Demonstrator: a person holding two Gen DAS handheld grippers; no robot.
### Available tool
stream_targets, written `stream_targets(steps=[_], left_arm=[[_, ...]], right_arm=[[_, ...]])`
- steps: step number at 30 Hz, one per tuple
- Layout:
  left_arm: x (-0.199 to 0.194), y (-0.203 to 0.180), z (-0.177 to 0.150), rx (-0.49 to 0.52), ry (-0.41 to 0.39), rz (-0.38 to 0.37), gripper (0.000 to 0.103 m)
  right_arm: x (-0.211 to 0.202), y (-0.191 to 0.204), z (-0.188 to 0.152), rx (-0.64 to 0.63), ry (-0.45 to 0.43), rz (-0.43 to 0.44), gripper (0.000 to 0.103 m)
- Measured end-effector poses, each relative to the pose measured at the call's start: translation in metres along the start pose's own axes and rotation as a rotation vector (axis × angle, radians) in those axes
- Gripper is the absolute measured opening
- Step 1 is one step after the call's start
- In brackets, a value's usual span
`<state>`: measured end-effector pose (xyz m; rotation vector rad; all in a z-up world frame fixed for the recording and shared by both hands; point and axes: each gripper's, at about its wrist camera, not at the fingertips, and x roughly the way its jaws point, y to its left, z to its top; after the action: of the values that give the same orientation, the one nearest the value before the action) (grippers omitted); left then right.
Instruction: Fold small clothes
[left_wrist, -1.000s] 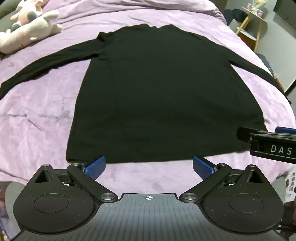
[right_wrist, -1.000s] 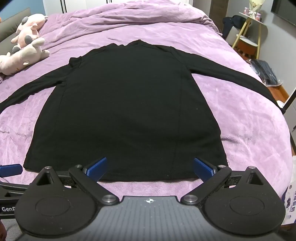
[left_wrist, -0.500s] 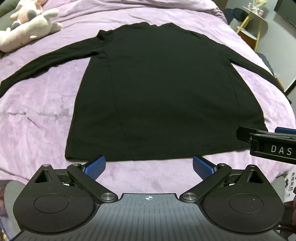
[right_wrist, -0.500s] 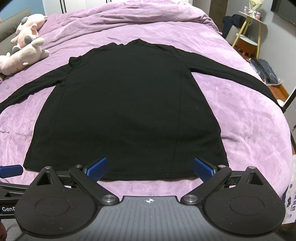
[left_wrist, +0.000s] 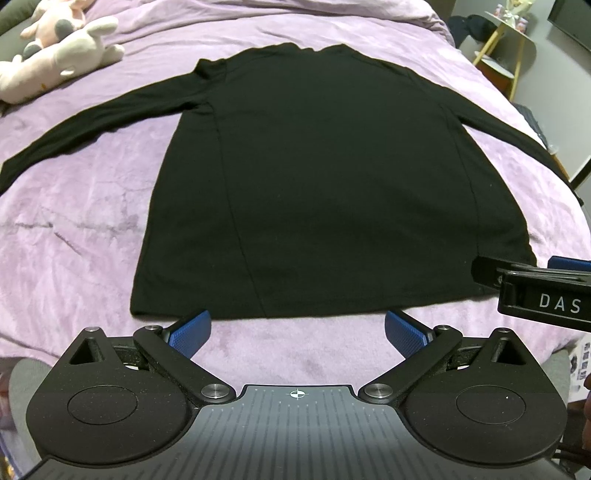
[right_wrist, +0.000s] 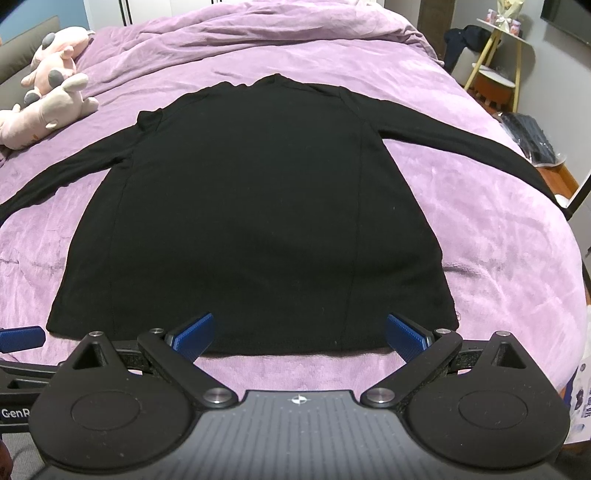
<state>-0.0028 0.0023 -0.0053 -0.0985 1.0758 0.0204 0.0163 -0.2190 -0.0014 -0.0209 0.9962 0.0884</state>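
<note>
A black long-sleeved top (left_wrist: 325, 184) (right_wrist: 258, 221) lies flat on the purple bed cover, hem toward me, both sleeves spread out sideways. My left gripper (left_wrist: 297, 330) hovers open just short of the hem, nothing between its blue pads. My right gripper (right_wrist: 299, 332) is open too, its pads over the hem's edge near the right corner, holding nothing. The right gripper's side shows at the right edge of the left wrist view as a black body (left_wrist: 539, 295). A blue pad of the left gripper (right_wrist: 20, 338) peeks in at the left of the right wrist view.
Plush toys (right_wrist: 48, 107) (left_wrist: 59, 55) lie at the bed's far left. The purple cover (right_wrist: 498, 240) bunches into folds behind the collar. A yellow-legged side table (right_wrist: 498, 74) and dark bags on the floor stand beyond the bed's right edge.
Both views have crept slightly forward and down toward the hem. The top has not moved and both grippers stay open.
</note>
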Motion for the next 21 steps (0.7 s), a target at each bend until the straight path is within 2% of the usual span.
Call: stream_targets(steps=[21], left_arm=[[0.0002,0.0012,-0.0031,0.0,0.002,0.002,0.103]], right_arm=[[0.0016,-0.0006,-0.0014,0.005,0.004,0.004,0.099]])
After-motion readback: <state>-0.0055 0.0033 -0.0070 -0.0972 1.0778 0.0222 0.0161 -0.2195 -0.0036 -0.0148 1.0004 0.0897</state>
